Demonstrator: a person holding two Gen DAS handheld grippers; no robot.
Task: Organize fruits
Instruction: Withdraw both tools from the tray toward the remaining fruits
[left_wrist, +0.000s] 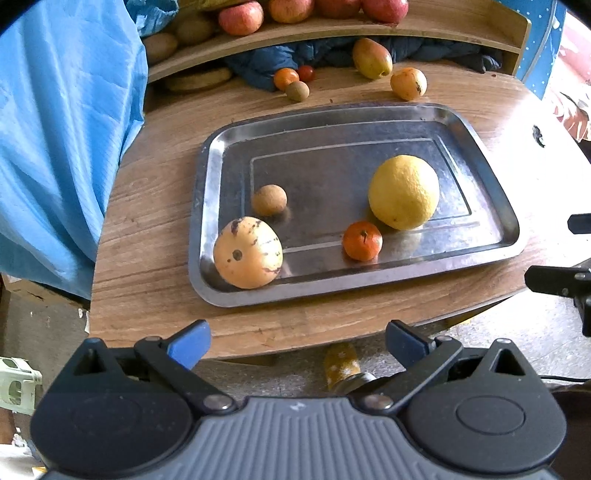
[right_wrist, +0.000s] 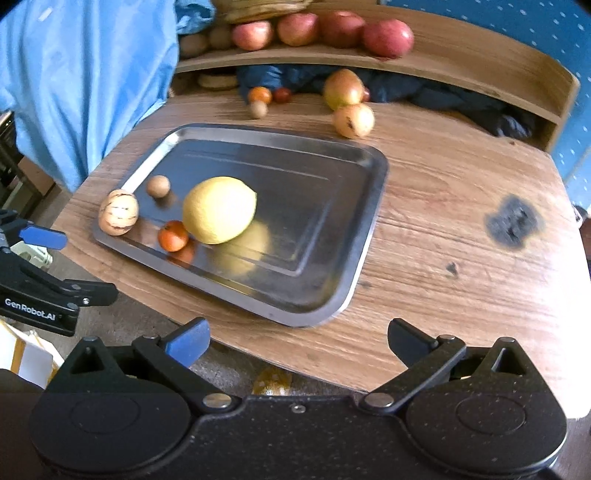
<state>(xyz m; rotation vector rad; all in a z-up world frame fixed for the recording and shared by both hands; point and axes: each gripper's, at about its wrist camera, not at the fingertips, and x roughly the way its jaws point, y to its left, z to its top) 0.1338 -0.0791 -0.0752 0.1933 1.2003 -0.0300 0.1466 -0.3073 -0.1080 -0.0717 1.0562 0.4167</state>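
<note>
Tools (left_wrist: 297, 343) (right_wrist: 298, 341) agape before tray (left_wrist: 480, 236)

"GenRobot.AI" in white on left gripper (right_wrist: 44, 236) body.

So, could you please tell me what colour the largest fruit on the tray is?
Yellow: the largest fruit shows best in the left wrist view.

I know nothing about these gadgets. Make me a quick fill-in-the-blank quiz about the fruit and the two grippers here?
1. The tray holds ____ fruits.
2. The biggest fruit on it is coloured ____.
3. The small orange fruit lies on the tray right beside the ____.
4. The left gripper and right gripper both have jaws that are ____ and hold nothing.

Missing words: four; yellow; yellow fruit; open
</note>
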